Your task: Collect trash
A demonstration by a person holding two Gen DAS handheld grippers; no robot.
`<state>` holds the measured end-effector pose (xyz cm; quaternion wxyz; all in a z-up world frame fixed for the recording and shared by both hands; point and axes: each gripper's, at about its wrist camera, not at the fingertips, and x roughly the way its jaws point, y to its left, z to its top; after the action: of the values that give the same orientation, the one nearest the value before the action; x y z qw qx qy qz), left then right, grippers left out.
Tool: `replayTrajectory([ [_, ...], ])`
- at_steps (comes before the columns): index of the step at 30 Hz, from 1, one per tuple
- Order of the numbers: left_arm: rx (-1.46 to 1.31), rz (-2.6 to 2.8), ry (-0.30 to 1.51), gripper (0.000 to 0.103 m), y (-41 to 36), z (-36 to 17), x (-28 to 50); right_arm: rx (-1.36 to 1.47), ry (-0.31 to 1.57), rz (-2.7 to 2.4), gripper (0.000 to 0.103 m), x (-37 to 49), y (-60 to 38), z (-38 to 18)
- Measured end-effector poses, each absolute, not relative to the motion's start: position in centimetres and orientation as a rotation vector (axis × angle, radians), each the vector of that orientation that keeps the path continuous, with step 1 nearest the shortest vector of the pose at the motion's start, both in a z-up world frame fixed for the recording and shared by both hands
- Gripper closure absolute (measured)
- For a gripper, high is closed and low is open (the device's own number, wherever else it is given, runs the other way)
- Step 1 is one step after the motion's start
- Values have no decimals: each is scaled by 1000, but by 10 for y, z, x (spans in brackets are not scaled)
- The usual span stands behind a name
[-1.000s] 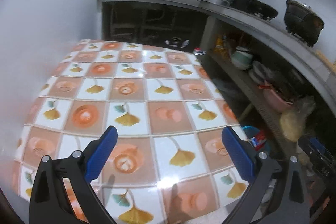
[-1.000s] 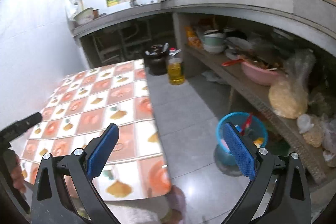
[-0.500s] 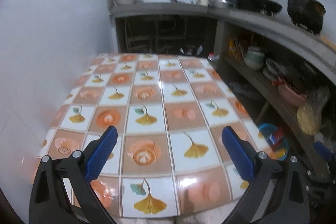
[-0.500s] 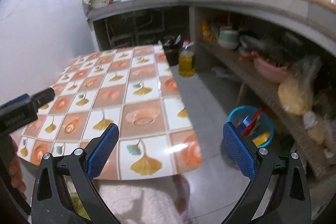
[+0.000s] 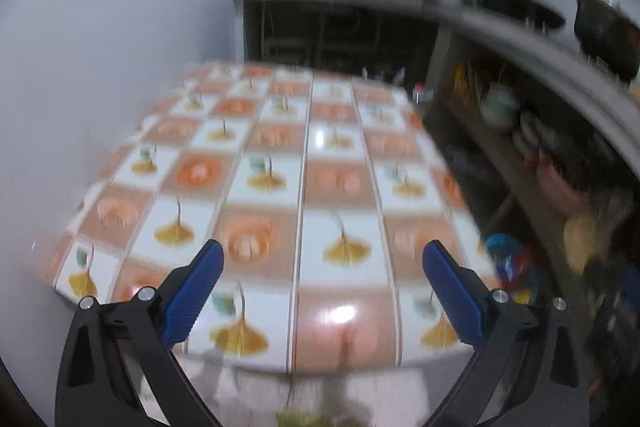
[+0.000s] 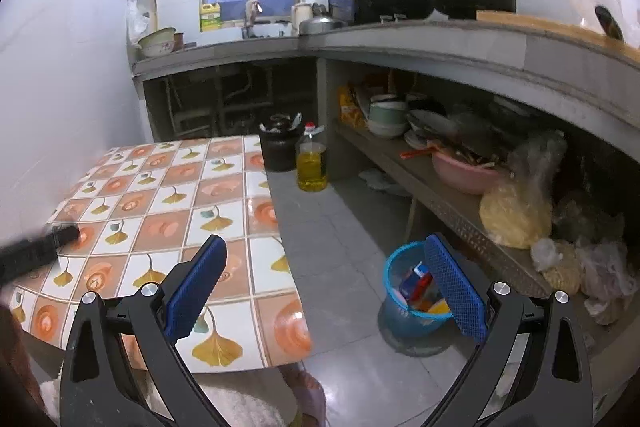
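A blue waste basket (image 6: 404, 307) holding colourful wrappers stands on the grey floor by the shelf; it also shows blurred as the basket (image 5: 506, 267) at the right of the left wrist view. My left gripper (image 5: 320, 259) is open over the near edge of the table (image 5: 280, 163), which has an orange and white leaf-pattern cloth and nothing on it. My right gripper (image 6: 324, 255) is open with nothing between its fingers, above the table's right corner (image 6: 276, 327), with the basket beyond its right finger. The left gripper's black body (image 6: 32, 255) shows at the left edge.
A black bin (image 6: 280, 147) and a yellow oil bottle (image 6: 312, 163) stand on the floor past the table. A low shelf (image 6: 420, 183) holds bowls, a pink basin (image 6: 464, 171) and plastic bags. The counter above carries pots. A white wall borders the table's left side.
Both grippers have pulled back and risen, so more of the table's near edge shows. The right view has swung right toward the basket. Both stay open.
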<state>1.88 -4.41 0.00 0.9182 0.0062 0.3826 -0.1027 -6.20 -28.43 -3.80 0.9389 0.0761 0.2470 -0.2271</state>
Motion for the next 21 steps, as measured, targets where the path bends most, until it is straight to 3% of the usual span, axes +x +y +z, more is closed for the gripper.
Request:
replayTrajectory([
  [4, 72, -223, 860, 5, -49, -16, 6, 140, 551, -461, 8, -61, -284, -44],
  [21, 141, -281, 860, 5, -69, -17, -2, 98, 614, -508, 8, -70, -291, -49],
])
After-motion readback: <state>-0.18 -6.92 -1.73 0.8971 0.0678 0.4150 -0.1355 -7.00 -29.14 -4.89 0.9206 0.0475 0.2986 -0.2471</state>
